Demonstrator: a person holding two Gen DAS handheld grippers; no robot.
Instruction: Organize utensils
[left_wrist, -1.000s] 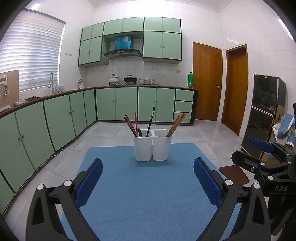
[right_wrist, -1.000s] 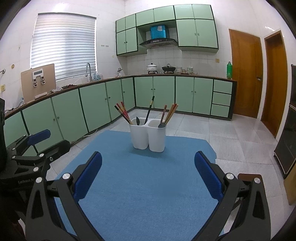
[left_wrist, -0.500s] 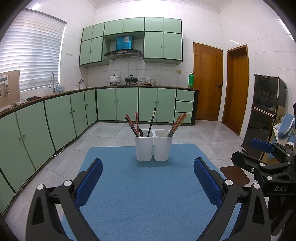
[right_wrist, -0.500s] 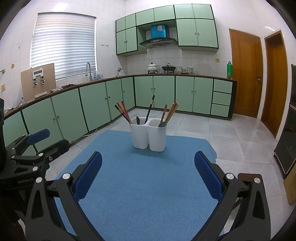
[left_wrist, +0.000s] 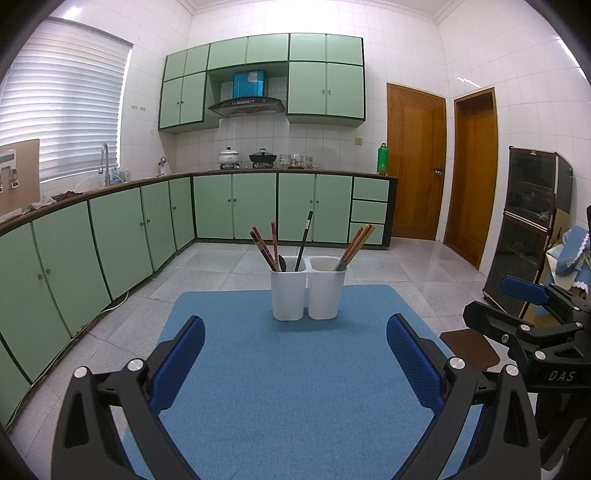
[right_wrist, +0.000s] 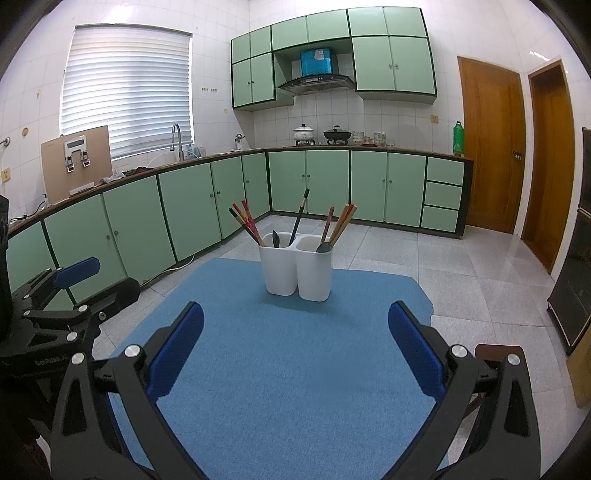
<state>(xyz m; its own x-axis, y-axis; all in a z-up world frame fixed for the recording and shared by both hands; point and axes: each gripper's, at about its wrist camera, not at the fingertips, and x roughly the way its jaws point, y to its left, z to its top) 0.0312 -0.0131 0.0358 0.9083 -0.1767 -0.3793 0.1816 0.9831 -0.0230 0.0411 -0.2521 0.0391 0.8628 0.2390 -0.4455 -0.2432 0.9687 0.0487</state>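
Utensil holder (left_wrist: 307, 288): white, two compartments side by side, standing upright on the blue mat (left_wrist: 288, 387). From the left gripper (left_wrist: 295, 350) it sits at 12 o'clock, dead ahead and well apart. From the right gripper (right_wrist: 295, 347) it sits at about 11–12 o'clock, also well apart.

Contents, seen from the right wrist: the left compartment holds red-patterned chopsticks (right_wrist: 245, 221) leaning toward 11 o'clock, a dark spoon (right_wrist: 276, 239) and a long black-handled utensil (right_wrist: 300, 216) leaning toward 1 o'clock. The right compartment holds wooden chopsticks (right_wrist: 342, 223) leaning toward 1 o'clock and a dark spatula (right_wrist: 325, 236). All long axes run near vertical, handles up.

Neither arm is clearly nearer; judged by bearing, the left gripper lines up with the left compartment and the right gripper with the right one.

Left gripper: jaws spread wide, nothing between the pads, touching nothing. Right gripper: the same, wide apart and empty.

No loose utensils are visible on the mat. Judgement: any next pick means reaching forward and closing on a handle from above.
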